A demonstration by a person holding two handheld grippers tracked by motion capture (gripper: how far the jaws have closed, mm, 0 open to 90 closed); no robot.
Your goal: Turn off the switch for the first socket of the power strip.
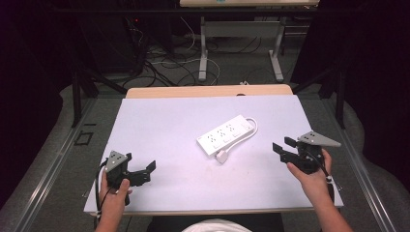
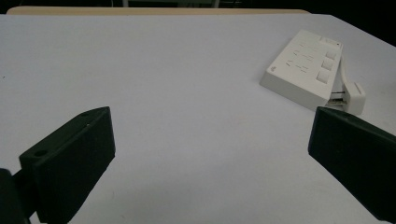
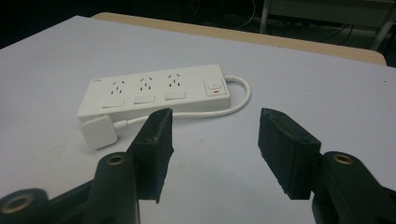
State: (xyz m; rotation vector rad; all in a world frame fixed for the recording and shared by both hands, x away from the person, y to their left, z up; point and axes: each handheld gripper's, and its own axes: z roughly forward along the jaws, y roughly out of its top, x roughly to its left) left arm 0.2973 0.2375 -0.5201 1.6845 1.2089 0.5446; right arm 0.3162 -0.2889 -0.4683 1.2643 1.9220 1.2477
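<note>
high view puts the power strip (image 1: 226, 136) mid-worktop (image 1: 159, 125), its plug (image 1: 222, 156) at six o'clock. left gripper (image 1: 145, 170) at eight and right gripper (image 1: 283, 145) at three, both released, nothing between them. better to approach the plug squarely, jaws straddling it.

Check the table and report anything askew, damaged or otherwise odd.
Nothing looks damaged or spilled. The white power strip lies at a slant to the table edges, its cord looped back along its side and the plug lying loose on the table by one end. Both grippers stand open and apart from it.
</note>
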